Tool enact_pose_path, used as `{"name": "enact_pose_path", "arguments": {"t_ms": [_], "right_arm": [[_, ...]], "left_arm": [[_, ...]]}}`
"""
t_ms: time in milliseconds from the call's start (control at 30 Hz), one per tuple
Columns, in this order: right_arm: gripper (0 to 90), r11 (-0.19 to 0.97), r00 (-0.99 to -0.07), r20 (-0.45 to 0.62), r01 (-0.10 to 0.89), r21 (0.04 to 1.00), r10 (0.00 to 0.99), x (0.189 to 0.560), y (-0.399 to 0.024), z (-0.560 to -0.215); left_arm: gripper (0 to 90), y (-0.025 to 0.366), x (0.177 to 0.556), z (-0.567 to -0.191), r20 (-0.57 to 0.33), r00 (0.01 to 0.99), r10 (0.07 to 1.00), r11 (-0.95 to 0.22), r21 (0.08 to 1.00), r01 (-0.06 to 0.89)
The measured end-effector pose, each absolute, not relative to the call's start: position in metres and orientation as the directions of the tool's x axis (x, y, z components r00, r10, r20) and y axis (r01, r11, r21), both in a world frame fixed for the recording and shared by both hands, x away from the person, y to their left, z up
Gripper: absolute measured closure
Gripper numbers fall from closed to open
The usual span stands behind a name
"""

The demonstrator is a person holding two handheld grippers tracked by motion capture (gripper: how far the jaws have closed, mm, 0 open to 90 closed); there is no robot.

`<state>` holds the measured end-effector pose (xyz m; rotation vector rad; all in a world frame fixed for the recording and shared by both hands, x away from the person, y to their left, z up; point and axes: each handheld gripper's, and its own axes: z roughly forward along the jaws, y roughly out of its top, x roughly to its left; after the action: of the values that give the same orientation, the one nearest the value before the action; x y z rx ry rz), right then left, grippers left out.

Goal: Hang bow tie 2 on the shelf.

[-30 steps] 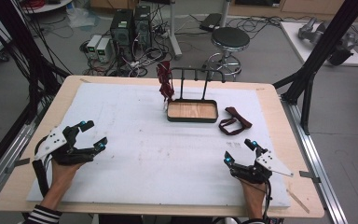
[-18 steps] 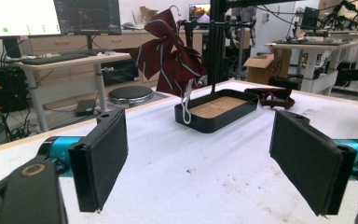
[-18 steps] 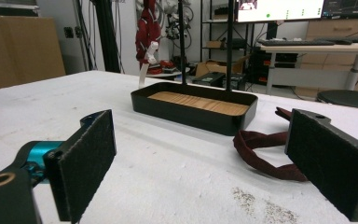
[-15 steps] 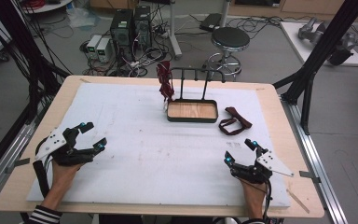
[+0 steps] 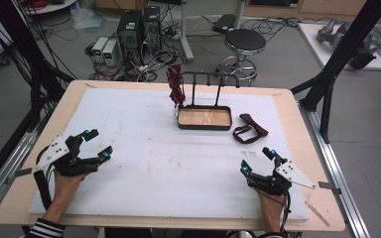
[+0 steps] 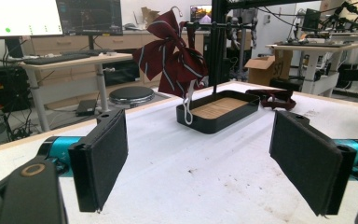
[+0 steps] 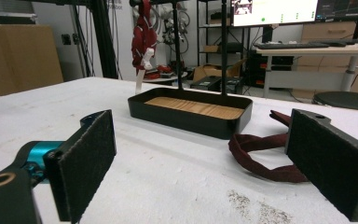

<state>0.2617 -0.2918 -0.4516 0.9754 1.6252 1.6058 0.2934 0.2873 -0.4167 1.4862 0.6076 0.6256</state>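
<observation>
Both the left gripper (image 5: 95, 144) and the right gripper (image 5: 258, 159) wait with jaws wide apart, holding nothing. The dark red band (image 5: 249, 130) lies just ahead of the right gripper; I think the next move is to reach forward and pick it up.

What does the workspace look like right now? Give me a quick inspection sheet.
Surface: white mat on a wooden table, speckled with dirt.
Job's things: striped bow tie hanging on the black rack; dark red strap lying right of the wood-bottomed tray.
Clutter: nothing seen.
Grippers: left gripper and right gripper open, empty, near the table's front.
Cables: tangle on the floor beyond the table.
Surroundings: stool, computer towers.
</observation>
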Motion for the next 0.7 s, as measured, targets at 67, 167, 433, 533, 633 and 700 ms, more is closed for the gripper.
{"name": "enact_pose_path", "arguments": {"t_ms": [67, 167, 433, 533, 633, 700], "right_arm": [[7.9, -0.028, -0.516, 0.058, 0.065, 0.997, 0.855, 0.261, -0.292, -0.451], [7.9, -0.030, -0.518, 0.060, 0.067, 0.997, 0.853, 0.261, -0.292, -0.451], [7.9, -0.039, -0.514, 0.057, 0.047, 0.998, 0.856, 0.260, -0.295, -0.445], [7.9, -0.038, -0.510, 0.060, 0.054, 0.998, 0.858, 0.261, -0.297, -0.441], [7.9, -0.035, -0.509, 0.061, 0.061, 0.998, 0.858, 0.261, -0.298, -0.438], [7.9, -0.028, -0.509, 0.059, 0.069, 0.997, 0.859, 0.262, -0.300, -0.434]], "left_arm": [[19.7, 0.287, 0.293, -0.417, 0.010, 0.703, 0.711, -0.006, 1.000, -0.008], [19.7, 0.286, 0.293, -0.419, 0.011, 0.704, 0.710, -0.007, 1.000, -0.008], [19.6, 0.288, 0.296, -0.426, -0.004, 0.701, 0.713, -0.003, 1.000, 0.009], [19.6, 0.289, 0.297, -0.428, -0.008, 0.698, 0.716, -0.004, 1.000, 0.015], [19.6, 0.290, 0.297, -0.430, -0.011, 0.695, 0.719, 0.000, 1.000, 0.016], [19.6, 0.290, 0.297, -0.430, -0.011, 0.693, 0.721, 0.002, 1.000, 0.014]]}}
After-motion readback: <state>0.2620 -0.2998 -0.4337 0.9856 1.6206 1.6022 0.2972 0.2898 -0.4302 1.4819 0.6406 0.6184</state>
